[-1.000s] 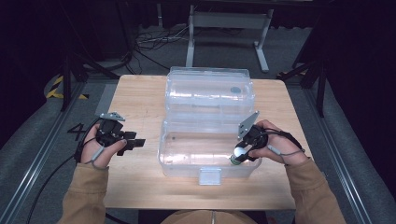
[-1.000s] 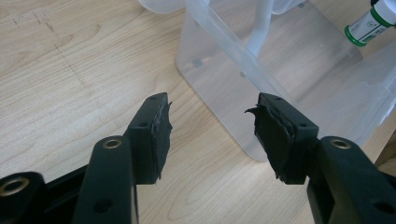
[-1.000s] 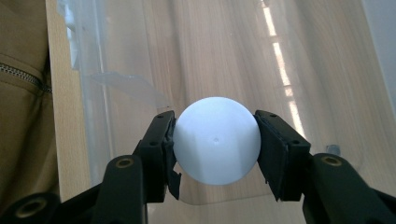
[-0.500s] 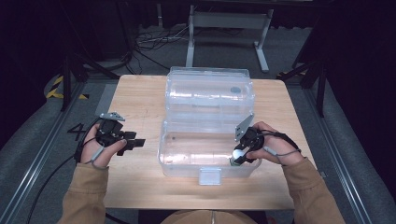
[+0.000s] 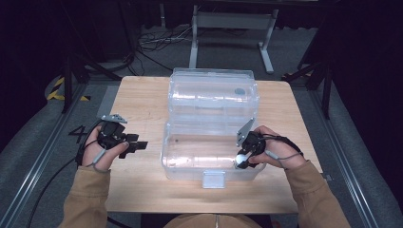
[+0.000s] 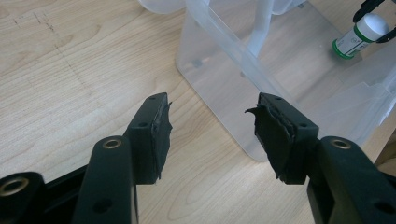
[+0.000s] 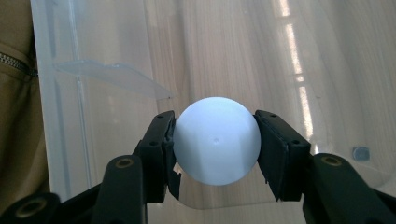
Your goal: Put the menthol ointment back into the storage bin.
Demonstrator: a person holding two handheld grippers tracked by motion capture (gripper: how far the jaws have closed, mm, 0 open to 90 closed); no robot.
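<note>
The right gripper (image 5: 243, 159) has its jaws pressed on either side of a small white cylindrical plastic bottle with a green band around its label (image 6: 362, 36), holding it by the smooth rounded cap end, which fills the gap between the black pads (image 7: 164, 140) in the right gripper view. From above, the bottle hangs at about four o'clock within the open lower half of a large clear plastic storage box (image 5: 180, 159), just inside its right wall and above its floor; whether it touches the floor I cannot tell. The box's hinged transparent lid (image 5: 211, 90) lies folded back toward twelve o'clock on the pale wooden table (image 5: 138, 99). The left gripper (image 5: 135, 145) rests at about nine o'clock of the box, apart from its wall, jaws spread wide with nothing between them. The bottle looks light and rigid, so it should need little squeeze, but its glossy, curved surface gives the pads a narrow line of contact and it could swivel or slip if tilted quickly. A hold across the straight body, near the green band, would probably sit steadier than one across the domed cap. The thin clear box wall seems flexible and easy to nudge, so the bottle is best lowered clear of it. A small dark dot (image 7: 359, 152) sits on the box floor at three o'clock of the bottle.
</note>
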